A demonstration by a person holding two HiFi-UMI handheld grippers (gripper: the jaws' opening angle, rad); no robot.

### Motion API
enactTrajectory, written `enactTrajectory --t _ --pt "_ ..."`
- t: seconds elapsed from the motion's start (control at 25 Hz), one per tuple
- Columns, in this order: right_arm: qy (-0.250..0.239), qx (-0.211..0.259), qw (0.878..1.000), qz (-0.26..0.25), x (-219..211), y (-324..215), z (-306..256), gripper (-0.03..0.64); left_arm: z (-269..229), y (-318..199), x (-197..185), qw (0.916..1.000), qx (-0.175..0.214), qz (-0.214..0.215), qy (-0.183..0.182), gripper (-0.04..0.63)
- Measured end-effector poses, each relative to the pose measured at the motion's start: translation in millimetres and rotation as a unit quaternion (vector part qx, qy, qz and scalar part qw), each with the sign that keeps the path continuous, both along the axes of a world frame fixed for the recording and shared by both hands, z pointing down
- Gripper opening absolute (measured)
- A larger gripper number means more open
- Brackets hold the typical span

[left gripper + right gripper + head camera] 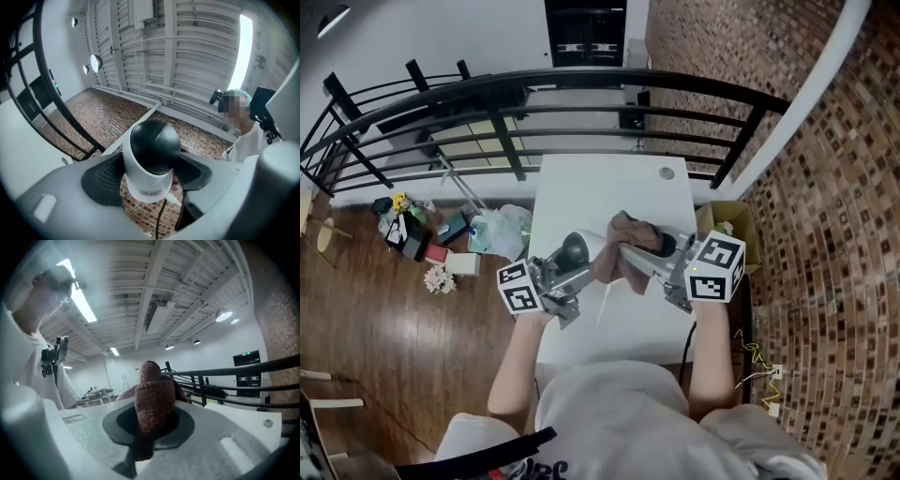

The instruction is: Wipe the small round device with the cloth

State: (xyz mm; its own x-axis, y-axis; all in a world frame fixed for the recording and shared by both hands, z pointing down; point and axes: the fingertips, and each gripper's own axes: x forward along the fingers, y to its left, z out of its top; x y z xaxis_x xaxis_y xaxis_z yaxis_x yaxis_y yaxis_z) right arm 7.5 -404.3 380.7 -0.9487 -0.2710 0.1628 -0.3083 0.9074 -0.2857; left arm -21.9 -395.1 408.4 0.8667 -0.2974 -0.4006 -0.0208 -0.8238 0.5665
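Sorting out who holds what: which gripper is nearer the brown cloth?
Right. The right gripper is shut on the cloth itself. The left gripper sits off to the cloth's left in the head view, clamping the small round device.

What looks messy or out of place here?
Only the floor left of the table looks untidy: a plastic bag, flowers and small boxes lie scattered there. Otherwise nothing stands out; the left hand-held gripper holds the round device, the right hand-held gripper the cloth.
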Motion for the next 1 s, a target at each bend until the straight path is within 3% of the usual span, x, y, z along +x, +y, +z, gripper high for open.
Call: enactTrajectory --t 0.2,0.32,0.6,1.0 --pt "-0.018 -0.059 0.998 0.005 9 -13 17 0.029 -16 27 2 0.9961 0.064 0.060 0.012 0.351" --pt "-0.022 -0.084 0.996 -0.005 8 -14 30 0.029 -20 36 4 0.9936 0.080 0.078 0.015 0.351" --pt "-0.058 -0.123 0.991 -0.011 3 -13 44 0.029 -21 41 -4 0.9924 0.082 0.082 0.042 0.351" --pt "-0.117 -0.137 0.982 0.051 16 -28 46 0.029 -13 37 -6 0.9953 0.065 0.060 0.040 0.351"
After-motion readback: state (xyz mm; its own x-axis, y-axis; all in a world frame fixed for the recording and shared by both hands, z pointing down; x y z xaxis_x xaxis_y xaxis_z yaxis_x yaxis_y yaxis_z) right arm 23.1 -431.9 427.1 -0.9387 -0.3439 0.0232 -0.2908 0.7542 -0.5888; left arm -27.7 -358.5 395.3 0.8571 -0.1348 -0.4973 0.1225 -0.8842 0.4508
